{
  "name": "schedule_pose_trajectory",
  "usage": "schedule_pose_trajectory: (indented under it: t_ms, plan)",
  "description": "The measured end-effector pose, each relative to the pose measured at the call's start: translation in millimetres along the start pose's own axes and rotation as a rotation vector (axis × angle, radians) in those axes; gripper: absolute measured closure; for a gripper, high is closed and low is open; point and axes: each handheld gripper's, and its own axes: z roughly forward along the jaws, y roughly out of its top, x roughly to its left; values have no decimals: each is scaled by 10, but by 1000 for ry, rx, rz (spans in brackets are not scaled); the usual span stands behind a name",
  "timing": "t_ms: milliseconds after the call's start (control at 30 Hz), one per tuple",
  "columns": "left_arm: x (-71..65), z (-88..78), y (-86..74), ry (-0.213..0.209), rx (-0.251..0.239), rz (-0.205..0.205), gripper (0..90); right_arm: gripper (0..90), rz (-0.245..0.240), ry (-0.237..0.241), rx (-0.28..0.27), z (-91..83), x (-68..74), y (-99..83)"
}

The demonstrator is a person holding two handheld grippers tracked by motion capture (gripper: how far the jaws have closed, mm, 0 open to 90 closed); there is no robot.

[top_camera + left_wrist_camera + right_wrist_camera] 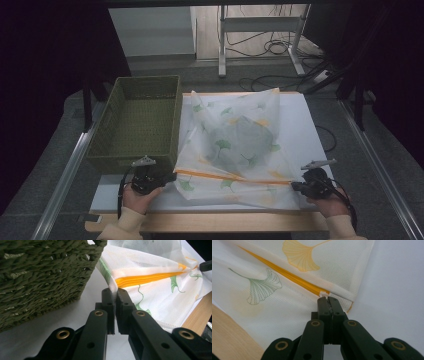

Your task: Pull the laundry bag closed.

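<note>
High view: sheer leaf-printed cloth [235,145]

The sheer white cloth [235,145] carries green and yellow ginkgo leaves and an orange stripe. At its nine o'clock, the woven basket [137,120] is olive green. The surface [305,125] is white with a pale wood edge.

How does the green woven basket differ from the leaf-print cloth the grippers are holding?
The basket is dark olive, stiff and woven; the cloth is thin, white and see-through, printed with green and yellow leaves and an orange stripe. The basket stands free at the table's left; the cloth lies rumpled beside it, pinched at its near corners by the left gripper and right gripper. Both rest on the white tabletop.
</note>
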Motion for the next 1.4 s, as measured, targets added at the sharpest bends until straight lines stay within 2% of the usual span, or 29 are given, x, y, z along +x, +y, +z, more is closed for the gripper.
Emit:
schedule_pose_trajectory:
  t_ms: [467,600,633,667,700,733,767,833,867,900,967,1133,1200,1400]
  plan:
    - [-10,7,-12,-1,7,8,867,898,-13,-6,6,24,16,6]
    - [-37,15,-25,19,1,33,824,882,-14,8,4,13,8,15]
    - [-47,12,-31,25,-3,43,806,844,-15,5,-3,7,5,20]
    - [-47,12,-31,25,-3,43,777,844,-15,5,-3,7,5,20]
    - [-55,4,-44,43,-2,51,742,758,-11,-2,-27,-11,-10,43]
    - [-55,4,-44,43,-2,51,716,758,-11,-2,-27,-11,-10,43]
    - [-57,-27,-62,65,-14,50,687,695,-14,7,-44,-24,-22,66]
    - [-49,-57,-65,78,-24,48,634,600,-21,31,-73,-33,-30,91]
    - [-49,-57,-65,78,-24,48,611,600,-21,31,-73,-33,-30,91]
    - [-39,-66,-67,85,-28,44,588,534,-30,47,-113,-37,-33,111]
    - [-22,-64,-69,93,-25,45,560,479,-37,53,-141,-36,-35,125]
    - [19,-79,-83,107,-22,44,499,420,-42,35,-206,-46,-90,132]
    - [30,-91,-90,110,-22,44,484,411,-38,32,-214,-48,-110,131]
    - [114,-195,-159,167,-15,45,443,372,-10,-17,-246,-57,-316,96]
